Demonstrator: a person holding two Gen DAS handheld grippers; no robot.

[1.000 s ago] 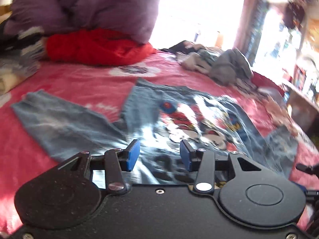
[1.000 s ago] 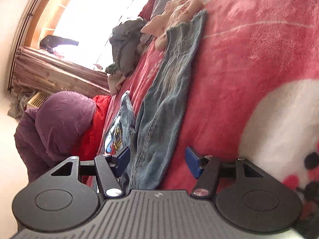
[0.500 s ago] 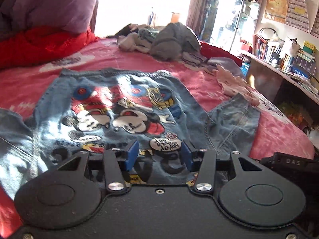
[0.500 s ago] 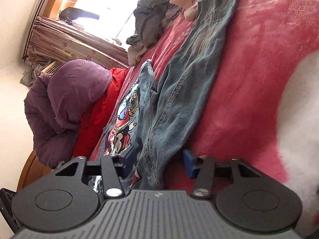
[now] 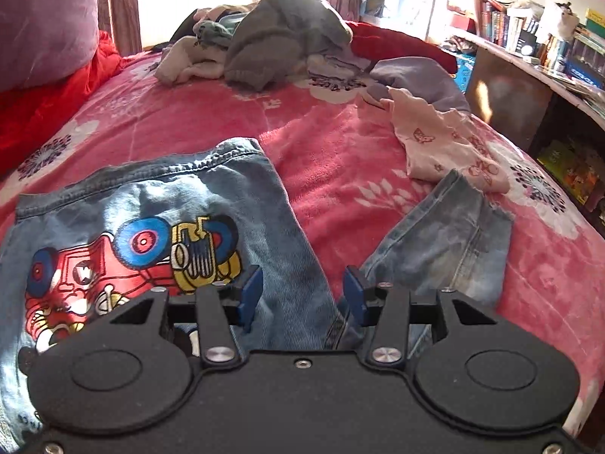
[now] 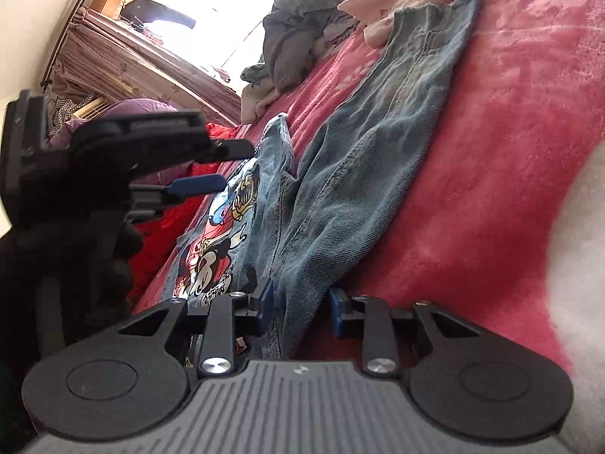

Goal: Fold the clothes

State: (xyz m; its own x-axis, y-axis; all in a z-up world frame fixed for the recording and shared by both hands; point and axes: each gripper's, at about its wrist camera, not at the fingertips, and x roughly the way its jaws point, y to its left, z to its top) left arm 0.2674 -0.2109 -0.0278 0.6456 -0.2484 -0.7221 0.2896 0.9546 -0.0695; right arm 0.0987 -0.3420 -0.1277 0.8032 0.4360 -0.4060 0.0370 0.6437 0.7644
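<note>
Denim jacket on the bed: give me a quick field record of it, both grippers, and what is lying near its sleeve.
garment: denim jacket, spread back-up on the red blanket, cartoon print showing
sleeve: right-hand sleeve stretched away from the body
left gripper: open, over the jacket's side edge
right gripper: open, low at the denim near the sleeve's base
near the cuff: pink garment, overlapping it
far end: unfolded clothes pile
fold: not started

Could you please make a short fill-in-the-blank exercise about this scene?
1. The denim jacket lies on a ____ blanket.
2. Both the left gripper and the right gripper are ____.
3. The pink garment overlaps the cuff of the jacket's ____.

Missing words: red; open; sleeve
</note>
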